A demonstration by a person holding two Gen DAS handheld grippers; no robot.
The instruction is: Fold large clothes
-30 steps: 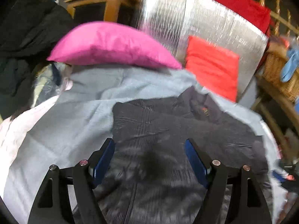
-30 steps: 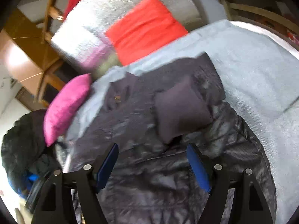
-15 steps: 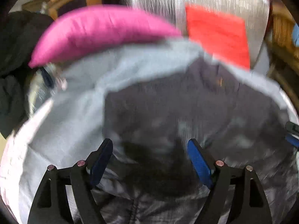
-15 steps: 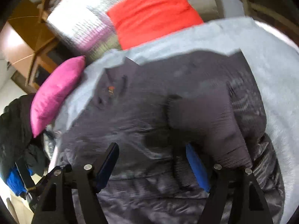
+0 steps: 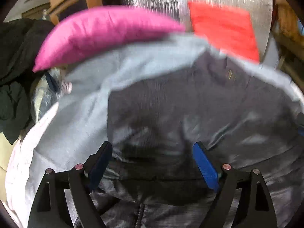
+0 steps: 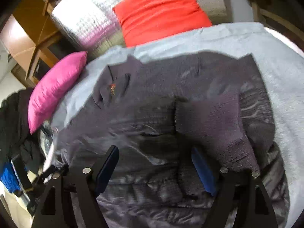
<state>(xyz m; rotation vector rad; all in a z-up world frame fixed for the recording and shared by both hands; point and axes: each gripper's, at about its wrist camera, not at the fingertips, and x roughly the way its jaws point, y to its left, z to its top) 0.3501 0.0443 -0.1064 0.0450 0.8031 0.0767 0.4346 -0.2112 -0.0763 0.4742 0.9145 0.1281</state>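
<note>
While spread over the grey blanket (image 6: pixel 218 38), dark jacket (image 6: pixel 152 98) part-folded; left gripper (image 5: pixel 152 161) just widening, right gripper (image 6: pixel 154 163) apart, both empty; next, probably pinch hem.

the jacket (image 5: pixel 171 110) lies spread on the blanket (image 5: pixel 79 117), under and ahead of both tongs. its knit cuff (image 6: pixel 214 125) lies on it, just ahead of the right tongs (image 6: pixel 154 163). beyond the jacket, a pillow (image 5: pixel 106 34) sits ahead-left of the left tongs (image 5: pixel 152 159), a cushion (image 5: pixel 224 28) ahead-right against a panel (image 5: pixel 161 0).
</note>
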